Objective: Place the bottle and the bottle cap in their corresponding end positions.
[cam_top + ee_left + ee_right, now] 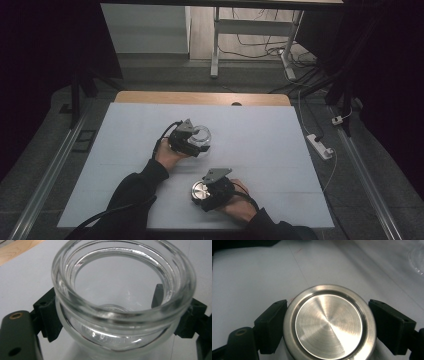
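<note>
Left gripper (192, 141) clamped on a clear glass jar (123, 297), one black pad pressed to each side just under the thick rim (mouth open, turned toward the camera riding on it). Right gripper (210, 191) closed around a round brushed-metal lid (329, 323), held flat side up between both jaws, pads touching its edge left and right. Beneath both, a pale blue-grey table mat (260, 130); jar ahead of and left of the lid, apart.

Clear glass jar (120, 302), brushed silver lid (329, 323) with concentric rings, black hand-held gripper (187, 142), pale grey-blue counter (260, 130), black sleeve (132, 192).
</note>
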### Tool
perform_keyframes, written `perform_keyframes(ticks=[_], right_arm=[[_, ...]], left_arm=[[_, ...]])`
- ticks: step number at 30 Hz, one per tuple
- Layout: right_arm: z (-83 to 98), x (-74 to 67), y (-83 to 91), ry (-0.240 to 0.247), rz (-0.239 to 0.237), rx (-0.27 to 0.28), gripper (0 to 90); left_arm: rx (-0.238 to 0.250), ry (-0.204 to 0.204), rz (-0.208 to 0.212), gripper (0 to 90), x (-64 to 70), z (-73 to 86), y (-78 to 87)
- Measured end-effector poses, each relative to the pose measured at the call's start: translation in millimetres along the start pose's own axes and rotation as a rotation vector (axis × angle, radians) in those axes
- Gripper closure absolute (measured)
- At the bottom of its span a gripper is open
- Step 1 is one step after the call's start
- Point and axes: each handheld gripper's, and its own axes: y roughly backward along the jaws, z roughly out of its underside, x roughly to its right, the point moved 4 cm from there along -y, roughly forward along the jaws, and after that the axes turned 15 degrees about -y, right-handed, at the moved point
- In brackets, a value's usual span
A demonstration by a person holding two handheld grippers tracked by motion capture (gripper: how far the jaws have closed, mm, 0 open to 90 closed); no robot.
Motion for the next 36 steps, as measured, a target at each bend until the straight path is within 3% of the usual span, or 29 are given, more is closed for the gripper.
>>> perform_keyframes(ticks=[7, 20, 28, 36], right_arm=[[-3.3, 0.5, 6.3, -0.015, -0.004, 0.02, 12.7], [-8.2, 0.8, 21.5, -0.053, -0.029, 0.072, 10.0], [-10.2, 0.4, 28.8, -0.065, -0.035, 0.088, 8.9], [-11.8, 4.0, 37.5, -0.092, -0.038, 0.11, 7.8]], left_arm=[[-0.006, 0.038, 0.025, 10.6, 0.4, -1.1, 2.4], [-0.056, 0.033, 0.01, 3.8, 4.7, -1.1, 18.9], [-0.029, 0.083, 0.019, 2.3, 7.2, -0.5, 33.0], [-0.021, 0.099, 0.027, 1.5, 15.2, 2.7, 47.7]])
